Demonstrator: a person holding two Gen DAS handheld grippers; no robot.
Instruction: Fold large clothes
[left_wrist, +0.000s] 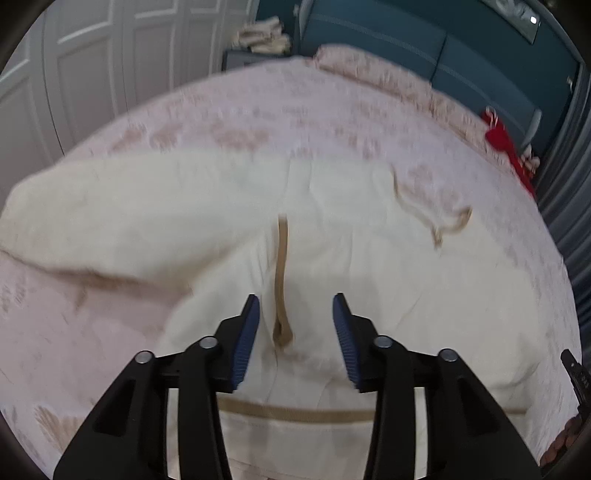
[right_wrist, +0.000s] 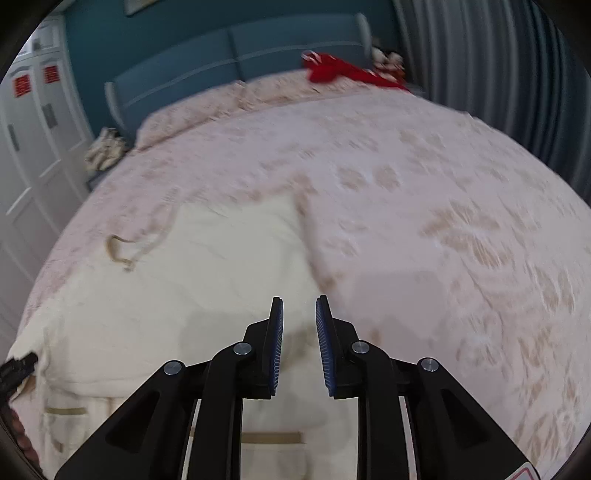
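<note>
A large cream garment (left_wrist: 229, 206) lies spread on a bed (left_wrist: 258, 107) covered with a pale pink patterned bedspread. In the left wrist view it fills the middle and near part of the picture, with one broad part (a sleeve, by the look of it) reaching out to the left across the bedspread. A tan strip (left_wrist: 282, 273) runs from the garment's middle toward the near side, and a tan band (left_wrist: 295, 413) crosses it close to the camera. A thin tan cord (left_wrist: 432, 218) lies curled at the garment's far right edge.

The left gripper (left_wrist: 295, 314) hangs above the garment with its blue-padded fingers (left_wrist: 245, 339) spread apart; the tan strip shows in the gap below them, but the pads press on nothing.

In the right wrist view the right gripper (right_wrist: 299, 317) hangs over the garment's right edge, where cream cloth meets bedspread. Its fingers (right_wrist: 277, 339) stand a little apart, a narrow gap between them, and nothing is pinched.

At the far end of the bed stands a blue headboard (right_wrist: 229, 59), with a red item (right_wrist: 332, 68) lying near it on the right. White wardrobe doors (left_wrist: 92, 62) stand on the left and a grey curtain (right_wrist: 498, 74) hangs on the right. Both views are blurred.
</note>
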